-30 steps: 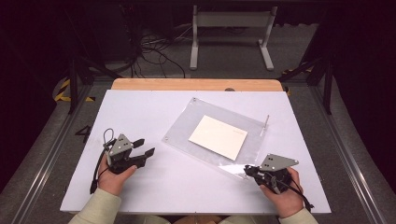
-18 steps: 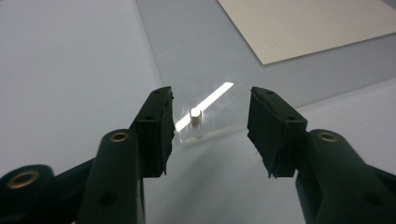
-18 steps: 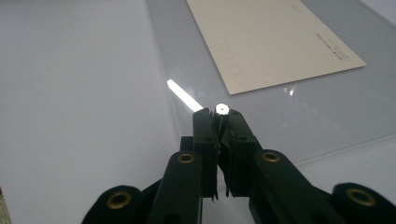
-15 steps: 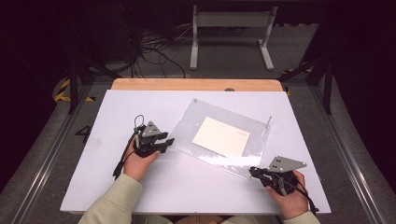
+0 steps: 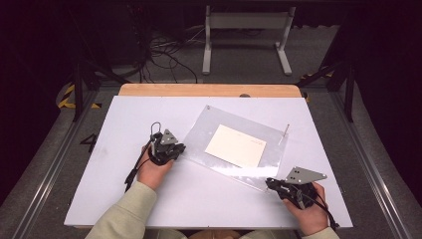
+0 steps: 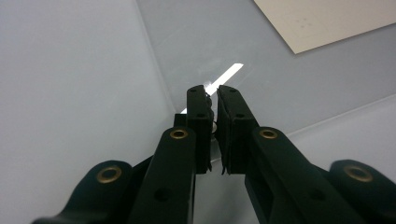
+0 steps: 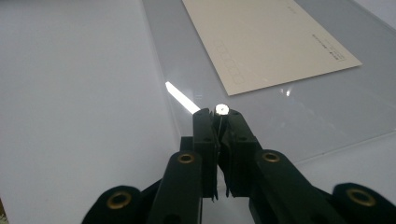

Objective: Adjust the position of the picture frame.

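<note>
Hidden: clear sheet (image 5: 234,149) hard to trace on the white bench (image 5: 124,124), outline given away by glare and faint edge lines alone; near-right corner lost under the right gripper (image 5: 272,184).
Cut off: person's sleeves (image 5: 124,214) and hands running out at the bottom of the high view; card (image 6: 322,21) cropped at the top in the left gripper view.
Hard to read: faint print on the card (image 7: 271,42) too small to make out in the right gripper view; small white round bit (image 7: 220,109) at the fingertips there, nature unclear.
Left gripper (image 5: 180,148): at the sheet's left edge, fingers (image 6: 201,116) just been closing, now clenched on the sheet's rim, a thin slit between the pads.
Right gripper: at the sheet's near-right corner, fingers (image 7: 205,135) clenched on that corner, sheet edge running away from the tips.
Sheet: flat on the bench, right of centre, turned askew to the bench edges, cream card (image 5: 236,146) lying in its middle.
Small pin (image 5: 285,130): thin pale stick just beside the sheet's far-right corner; touching or not, cannot tell.
Open room: broad bare white on the bench's left half and along the near edge; narrow strip only between sheet and right edge.
Far edge: wooden strip (image 5: 209,90) showing beyond the white top.
</note>
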Motion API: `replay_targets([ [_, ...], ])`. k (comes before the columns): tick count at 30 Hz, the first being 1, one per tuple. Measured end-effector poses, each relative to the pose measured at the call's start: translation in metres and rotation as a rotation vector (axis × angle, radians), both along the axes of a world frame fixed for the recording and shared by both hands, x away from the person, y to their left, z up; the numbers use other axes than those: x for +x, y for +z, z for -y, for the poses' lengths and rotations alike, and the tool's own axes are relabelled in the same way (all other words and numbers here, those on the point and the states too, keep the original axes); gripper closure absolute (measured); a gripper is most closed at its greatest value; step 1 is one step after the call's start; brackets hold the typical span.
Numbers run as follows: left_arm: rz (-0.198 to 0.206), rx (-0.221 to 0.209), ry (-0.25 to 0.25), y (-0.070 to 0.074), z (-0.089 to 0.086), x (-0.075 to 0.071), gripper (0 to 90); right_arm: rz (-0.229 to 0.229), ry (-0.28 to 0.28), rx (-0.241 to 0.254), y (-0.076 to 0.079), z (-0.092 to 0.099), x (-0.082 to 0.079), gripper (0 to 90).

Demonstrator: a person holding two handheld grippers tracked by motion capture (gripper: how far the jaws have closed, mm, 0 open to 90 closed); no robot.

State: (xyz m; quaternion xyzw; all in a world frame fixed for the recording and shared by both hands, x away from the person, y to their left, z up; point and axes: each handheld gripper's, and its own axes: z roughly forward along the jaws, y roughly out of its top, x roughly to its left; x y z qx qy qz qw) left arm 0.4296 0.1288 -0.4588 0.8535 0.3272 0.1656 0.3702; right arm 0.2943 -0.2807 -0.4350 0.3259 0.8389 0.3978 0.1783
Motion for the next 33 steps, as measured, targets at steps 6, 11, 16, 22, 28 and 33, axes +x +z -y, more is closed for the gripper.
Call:
replay_targets([
  [6, -0.002, 0.031, -0.032, 0.006, 0.000, -0.009, 84.4, 0.005, -0.006, 0.001, 0.002, 0.003, -0.002, 84.5],
  [11, -0.012, 0.079, -0.098, 0.015, 0.000, -0.031, 84.4, 0.007, -0.021, 0.023, 0.006, 0.012, -0.007, 84.5],
  [16, -0.043, 0.096, -0.172, 0.016, 0.000, -0.059, 84.5, 0.003, -0.043, 0.030, 0.007, 0.021, -0.015, 84.6],
  [22, -0.072, 0.115, -0.267, 0.016, 0.010, -0.090, 84.4, -0.001, -0.093, 0.038, 0.006, 0.038, -0.023, 84.5],
  [28, -0.073, 0.141, -0.310, 0.013, 0.016, -0.099, 84.4, -0.017, -0.122, 0.030, 0.003, 0.044, -0.025, 84.4],
  [33, -0.065, 0.131, -0.321, 0.012, 0.016, -0.098, 84.4, -0.006, -0.138, 0.006, 0.009, 0.041, -0.019, 84.6],
])
